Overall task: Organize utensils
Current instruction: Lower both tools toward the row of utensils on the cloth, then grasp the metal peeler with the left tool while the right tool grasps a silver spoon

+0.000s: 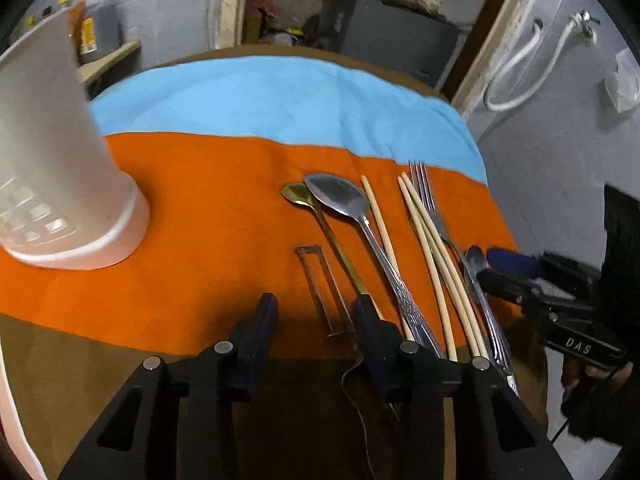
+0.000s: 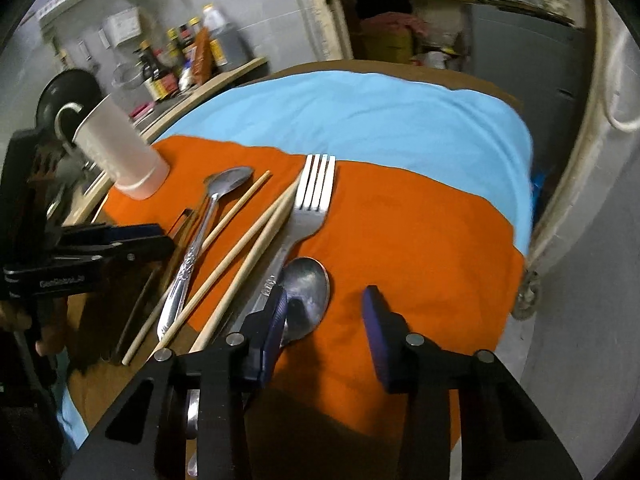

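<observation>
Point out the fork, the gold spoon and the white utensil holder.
fork (image 2: 316, 184): right wrist view, on its tines.
gold spoon (image 1: 295, 194): left wrist view, on its bowl.
white utensil holder (image 1: 52, 152): left wrist view, on its side wall.

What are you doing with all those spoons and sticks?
A person holds two grippers over utensils lying on an orange cloth. The right gripper, open, hovers at a small spoon beside the fork. The left gripper, open too, hangs near a metal peeler. The white holder waits nearby.
</observation>
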The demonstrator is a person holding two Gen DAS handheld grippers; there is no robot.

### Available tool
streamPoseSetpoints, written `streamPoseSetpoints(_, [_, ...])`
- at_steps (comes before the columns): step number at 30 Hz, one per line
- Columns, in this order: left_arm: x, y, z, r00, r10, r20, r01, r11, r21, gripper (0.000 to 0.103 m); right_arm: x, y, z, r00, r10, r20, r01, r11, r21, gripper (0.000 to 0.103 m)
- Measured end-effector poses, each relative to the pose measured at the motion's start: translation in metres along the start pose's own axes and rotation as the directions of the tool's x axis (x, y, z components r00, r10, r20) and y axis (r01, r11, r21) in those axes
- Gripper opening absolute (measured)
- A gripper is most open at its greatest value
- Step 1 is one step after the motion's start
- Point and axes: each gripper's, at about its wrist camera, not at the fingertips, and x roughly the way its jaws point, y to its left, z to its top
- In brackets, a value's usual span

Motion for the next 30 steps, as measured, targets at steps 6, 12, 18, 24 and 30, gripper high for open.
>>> streamPoseSetpoints(6, [0.007,0.001,0.014,0.999,-0.007,-0.051,0.007,1.0,-0.01,0.025,0.006,-0.004,0.011,0.996,0.069,-0.05,-0.073,0.994,-0.079,0.033])
streamPoseSetpoints(12, [0.005,0.014,0.015,0.996,-0.062,-0.064,0.056,0.994,-0.098,0.018,0.008,0.001,0.022,0.99,0.071,-0.121,-0.084,0.991,-0.107,0.014])
streamPoseSetpoints(18, [-0.005,0.017,-0.002,0.996,-0.079,-0.039,0.074,0.991,-0.109,0.012,0.005,-0.007,0.021,0.983,0.107,-0.151,-0.106,0.994,0.015,0.007])
streamPoseSetpoints(24, [-0.031,0.018,-0.02,0.996,-0.091,0.026,0.093,0.992,-0.084,0.012,-0.022,0.003,0.012,0.996,0.076,-0.054,-0.068,0.987,0.144,0.002])
streamPoseSetpoints(30, [-0.08,0.027,-0.034,0.972,-0.091,0.216,0.11,0.991,-0.076,0.012,-0.073,0.055,-0.007,0.979,-0.118,0.166,0.098,0.988,0.122,0.002])
